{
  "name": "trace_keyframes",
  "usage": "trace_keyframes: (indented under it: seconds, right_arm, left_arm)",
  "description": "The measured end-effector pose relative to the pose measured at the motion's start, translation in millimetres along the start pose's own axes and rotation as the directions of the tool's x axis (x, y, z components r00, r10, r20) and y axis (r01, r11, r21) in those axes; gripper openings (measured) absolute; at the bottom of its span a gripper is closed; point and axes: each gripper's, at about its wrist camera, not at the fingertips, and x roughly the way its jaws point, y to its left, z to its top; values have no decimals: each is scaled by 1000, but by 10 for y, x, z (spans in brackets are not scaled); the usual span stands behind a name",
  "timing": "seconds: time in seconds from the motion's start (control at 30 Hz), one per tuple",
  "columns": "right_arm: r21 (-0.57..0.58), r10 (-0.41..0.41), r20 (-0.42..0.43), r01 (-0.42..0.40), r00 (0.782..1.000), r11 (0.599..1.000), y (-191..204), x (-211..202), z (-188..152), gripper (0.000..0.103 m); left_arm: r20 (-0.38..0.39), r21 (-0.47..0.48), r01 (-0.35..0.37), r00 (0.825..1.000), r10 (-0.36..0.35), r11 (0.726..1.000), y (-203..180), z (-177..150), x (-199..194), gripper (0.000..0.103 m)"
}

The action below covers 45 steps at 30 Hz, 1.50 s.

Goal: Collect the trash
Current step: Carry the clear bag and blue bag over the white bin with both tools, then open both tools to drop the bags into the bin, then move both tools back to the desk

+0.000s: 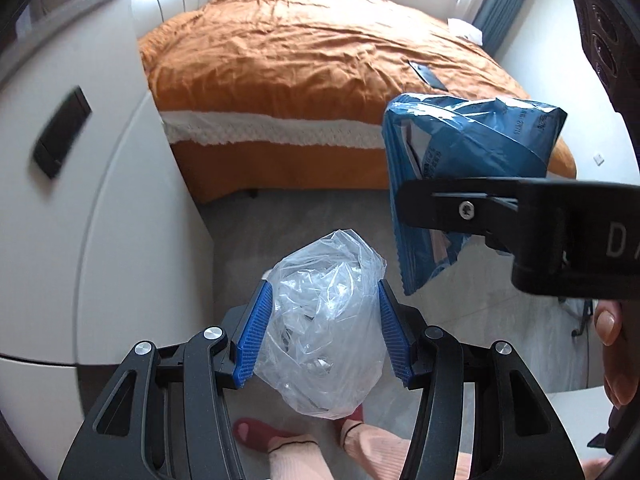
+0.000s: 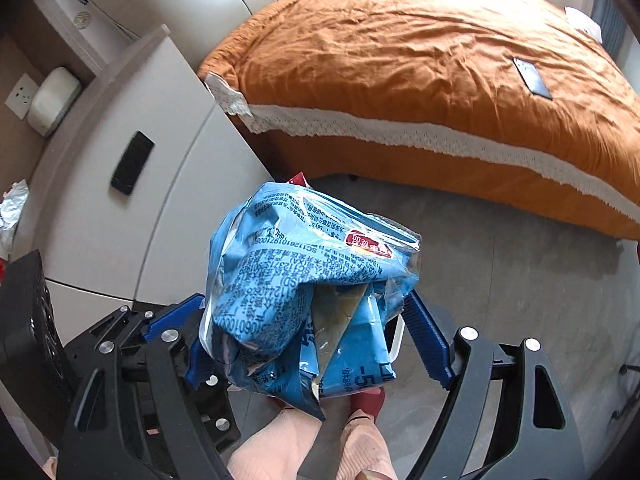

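My left gripper (image 1: 324, 324) is shut on a crumpled clear plastic bag (image 1: 324, 320), held between its blue pads above the grey floor. My right gripper (image 2: 316, 332) is shut on a crumpled blue snack bag (image 2: 304, 288). The same blue bag (image 1: 468, 148) shows in the left wrist view, up and to the right of the clear bag, with the right gripper's black finger (image 1: 480, 208) across it. The two bags are apart. More crumpled silvery trash (image 2: 12, 208) lies at the left edge of the white cabinet top.
A bed with an orange cover (image 1: 312, 52) fills the back; a dark phone (image 1: 428, 74) lies on it. A white cabinet (image 1: 80, 200) with a black remote (image 1: 60, 132) stands on the left. My feet in pink socks (image 2: 312, 444) stand on the floor below the grippers.
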Motion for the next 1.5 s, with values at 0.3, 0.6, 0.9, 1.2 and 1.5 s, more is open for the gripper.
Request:
trace_keyframes:
  seconds: [0.3,0.6,0.9,1.2,1.5]
  right_arm:
    - [40,5,-146,0,989,999,-329,1278,-209,81]
    - [46,-12,-237,24,972,999,-492,1724,-388,99]
    - [47,-12,-223,23,975,999,-348,1568,-371,99]
    - [41,1,-170,6,985,999,-140,1083,-318,99]
    - [-4,-8,-71,8,997,1000,-21,371,-237,99]
  left_arm:
    - [-105,-44,70,992,-74,997,240,-408,1197,53]
    - [-176,-137,112,975,-135,984,411,-571,1622,98]
    - [-172,-146,90,978,-115,985,456,-495,1415,98]
    - [-111,-178,88,988,-109,980,415,-369,893,98]
    - [-25,-200,94,995,-101,975,286,-235,229,98]
